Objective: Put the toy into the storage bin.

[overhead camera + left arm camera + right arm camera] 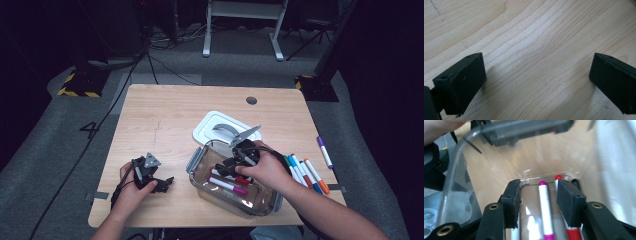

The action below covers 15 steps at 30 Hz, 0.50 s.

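A clear plastic container (pixel 197 162) stands at the table's front right with a magenta-capped marker (pixel 227 186) and a red-capped marker (pixel 235 177) lying in it. My right gripper (pixel 227 169) reaches down into the container. In the right gripper view its jaws (pixel 539 185) stand apart just above the magenta marker (pixel 545 202), and the pads (pixel 567 200) do not press on it. The red marker (pixel 559 177) lies beside it. My left gripper (pixel 167 182) rests on the wood left of the container, open and holding nothing (pixel 537 65).
The white container lid (pixel 220 127) lies just behind the container. Several coloured markers (pixel 305 172) lie on the table right of it, and a purple one (pixel 324 151) sits near the right edge. Bare wood (pixel 165 115) covers the left and far parts.
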Motion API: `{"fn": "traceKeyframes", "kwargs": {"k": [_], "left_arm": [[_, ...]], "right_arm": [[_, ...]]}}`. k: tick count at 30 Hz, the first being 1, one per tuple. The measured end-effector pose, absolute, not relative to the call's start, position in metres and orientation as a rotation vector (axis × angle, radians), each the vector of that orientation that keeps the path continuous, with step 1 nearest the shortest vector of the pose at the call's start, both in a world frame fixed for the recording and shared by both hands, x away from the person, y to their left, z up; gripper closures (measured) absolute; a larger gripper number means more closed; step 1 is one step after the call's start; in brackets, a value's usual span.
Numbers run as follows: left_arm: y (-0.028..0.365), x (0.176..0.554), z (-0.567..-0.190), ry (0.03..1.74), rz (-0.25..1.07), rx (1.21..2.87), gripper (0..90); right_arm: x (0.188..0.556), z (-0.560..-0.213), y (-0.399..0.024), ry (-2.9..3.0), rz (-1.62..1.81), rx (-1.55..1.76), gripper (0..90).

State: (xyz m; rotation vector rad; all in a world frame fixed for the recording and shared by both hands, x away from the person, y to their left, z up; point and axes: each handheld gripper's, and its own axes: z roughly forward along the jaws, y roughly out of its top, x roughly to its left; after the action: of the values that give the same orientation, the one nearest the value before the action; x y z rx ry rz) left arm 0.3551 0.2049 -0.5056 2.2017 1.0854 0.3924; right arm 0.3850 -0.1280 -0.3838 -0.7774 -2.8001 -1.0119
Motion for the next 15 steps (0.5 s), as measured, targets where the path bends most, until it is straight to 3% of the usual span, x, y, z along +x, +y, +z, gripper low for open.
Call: {"fn": "traceKeyframes", "kwargs": {"k": [15], "left_arm": [[0.205, 0.355, -0.506, 1.083, 0.393, 2.203, 1.3]], "right_arm": [[0.4, -0.336, -0.236, -2.828, -1.237, -1.174, 56.6]]}}
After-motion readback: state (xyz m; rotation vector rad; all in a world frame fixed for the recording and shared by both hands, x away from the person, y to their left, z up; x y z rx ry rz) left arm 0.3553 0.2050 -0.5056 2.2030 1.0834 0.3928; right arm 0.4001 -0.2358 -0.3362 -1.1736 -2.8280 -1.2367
